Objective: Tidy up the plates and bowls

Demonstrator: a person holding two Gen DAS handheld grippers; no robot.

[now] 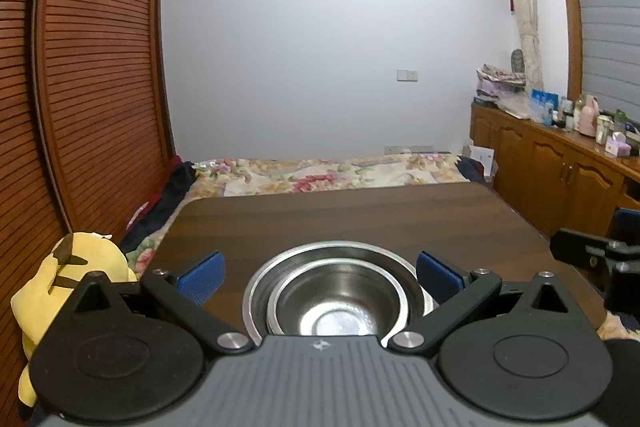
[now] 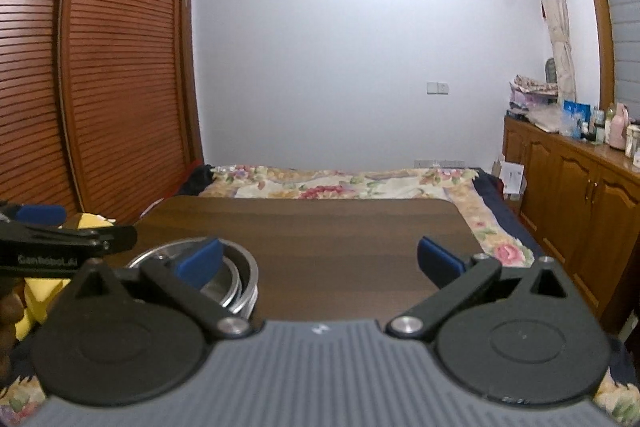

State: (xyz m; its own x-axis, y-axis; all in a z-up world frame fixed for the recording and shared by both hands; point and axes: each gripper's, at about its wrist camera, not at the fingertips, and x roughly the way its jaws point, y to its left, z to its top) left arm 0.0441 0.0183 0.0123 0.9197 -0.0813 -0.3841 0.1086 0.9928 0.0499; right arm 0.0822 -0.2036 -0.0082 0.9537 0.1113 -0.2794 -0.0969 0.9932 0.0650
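counter [image 1: 360, 215] first: dark wood, set over the flowered bed [image 1: 320, 175], and it carries the only task things you can see. near its front edge, toward your left side, sits the stack of steel bowls [image 1: 336, 299], a smaller bowl nested inside a wider one, both mouth-up, rims level. being round, the stack has no long axis in plan; its one axis runs straight up through the centres. nested this way the bowls take one footprint, which looks like the point of the tidying, so you seem late in the task. no plates show in either view.

your left tool [image 1: 320, 277] hangs just above and behind the stack, its blue pads spread wide on either side of the wider rim and touching nothing, so it is open and holds no bowl. from that pose you could close on the rim or simply back away; i cannot tell which you intend.

your right tool [image 2: 320, 261] is also spread wide and empty, over bare counter [image 2: 320, 227], with the bowls [image 2: 228, 275] off to its left, partly behind its left pad. the left tool's black body [image 2: 68, 247] shows at that edge.
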